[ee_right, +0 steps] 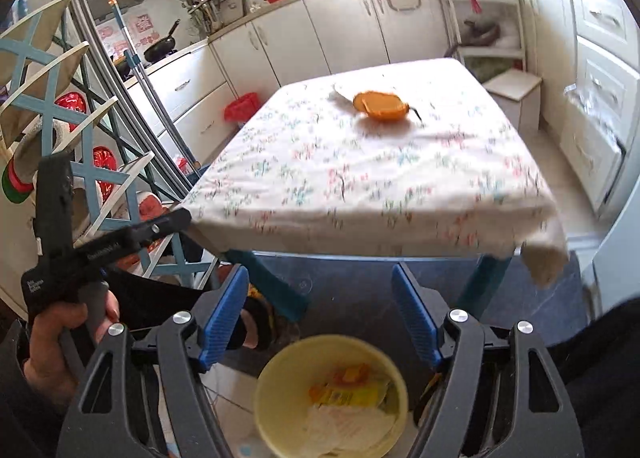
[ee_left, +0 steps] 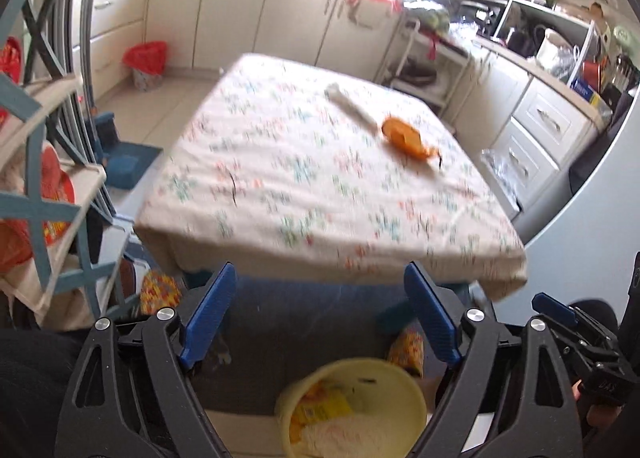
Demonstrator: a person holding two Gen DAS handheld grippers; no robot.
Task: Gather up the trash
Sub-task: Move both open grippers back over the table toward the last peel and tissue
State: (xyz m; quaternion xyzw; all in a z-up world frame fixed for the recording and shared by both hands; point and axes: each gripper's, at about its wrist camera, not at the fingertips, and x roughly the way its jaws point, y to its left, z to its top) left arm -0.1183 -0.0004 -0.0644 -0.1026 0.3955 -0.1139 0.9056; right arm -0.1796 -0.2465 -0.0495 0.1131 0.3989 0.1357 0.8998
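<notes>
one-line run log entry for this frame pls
task: collect trash | left gripper: open, empty | right gripper: open, empty | yellow bin: below, holds wrappers | orange peel: on table

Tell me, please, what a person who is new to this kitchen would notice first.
The eye goes first to the orange peel on the far part of the flowered tablecloth, with a white scrap beside it. Next comes the pale yellow bin below the near table edge, already holding wrappers and white paper, framed by blue fingers.
</notes>
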